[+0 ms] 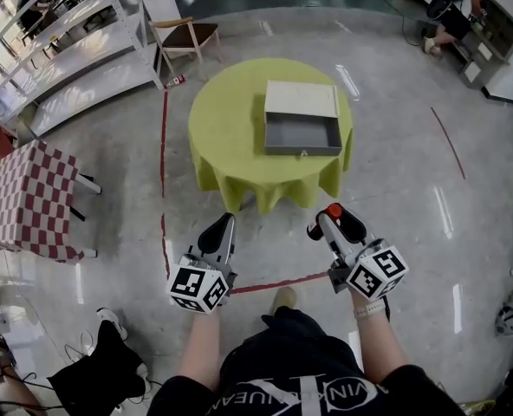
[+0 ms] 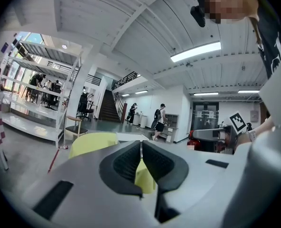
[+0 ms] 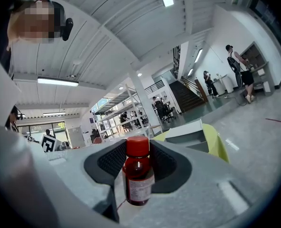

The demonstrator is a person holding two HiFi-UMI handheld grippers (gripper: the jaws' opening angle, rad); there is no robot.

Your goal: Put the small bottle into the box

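R gripper (image 1: 327,219) is clamping the bottle (image 3: 137,175) by its body, box (image 1: 302,151) lying open at 12 o'clock on the table (image 1: 226,120), well apart, L gripper (image 2: 141,151) hanging clenched & empty; risk is the bottle slipping to the floor (image 1: 404,206) if jaws are easing before reaching over the box.

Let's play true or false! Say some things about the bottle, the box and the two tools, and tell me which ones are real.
The right tool holds the small bottle. True.
The left tool holds something too. False: its jaws are together, nothing between them.
The box lies open on the yellow-green table. True.
The small bottle is already in the box. False: the box is empty; the right tool has the bottle.
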